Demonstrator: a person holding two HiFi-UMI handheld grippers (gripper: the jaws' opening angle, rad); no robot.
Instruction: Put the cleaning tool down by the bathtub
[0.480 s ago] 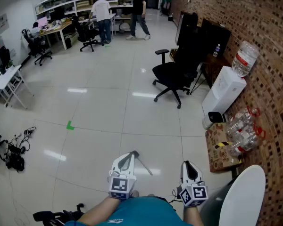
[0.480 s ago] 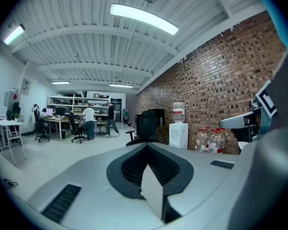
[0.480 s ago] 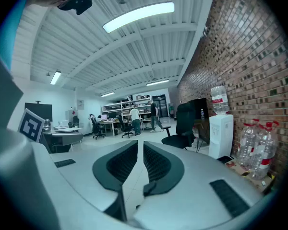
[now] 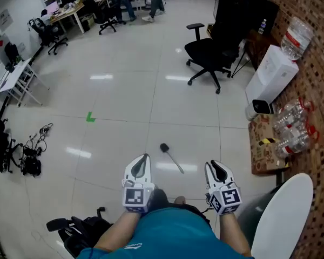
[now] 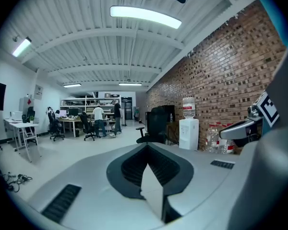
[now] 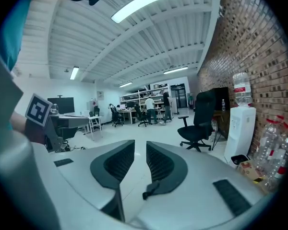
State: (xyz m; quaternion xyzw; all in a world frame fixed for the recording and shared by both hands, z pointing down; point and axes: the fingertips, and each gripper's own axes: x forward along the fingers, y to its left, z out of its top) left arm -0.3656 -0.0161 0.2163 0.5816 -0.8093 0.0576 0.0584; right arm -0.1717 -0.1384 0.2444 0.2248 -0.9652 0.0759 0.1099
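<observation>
The cleaning tool [image 4: 171, 157], a thin-handled brush with a dark head, lies on the pale tiled floor. It is just ahead of my two grippers and between them, and neither touches it. My left gripper [image 4: 143, 159] hovers to its left with its jaws closed tip to tip and empty; the left gripper view [image 5: 146, 150] shows the same. To the tool's right, my right gripper [image 4: 213, 168] is open. A narrow gap shows between its pads [image 6: 140, 162] with nothing in it. The white bathtub [image 4: 283, 220] curves along the bottom right, beside the right gripper.
A black office chair [image 4: 210, 53] stands ahead. A water dispenser [image 4: 270, 72] and empty bottles [image 4: 291, 136] on cardboard line the brick wall at right. Cables [image 4: 29, 158] lie at left, a black object [image 4: 70, 231] at bottom left. People stand at far desks.
The head view has tipped down and pulled back. The tool stays on the same floor spot. The left gripper's tip, which overlapped the brush head, now stands clear behind it.
</observation>
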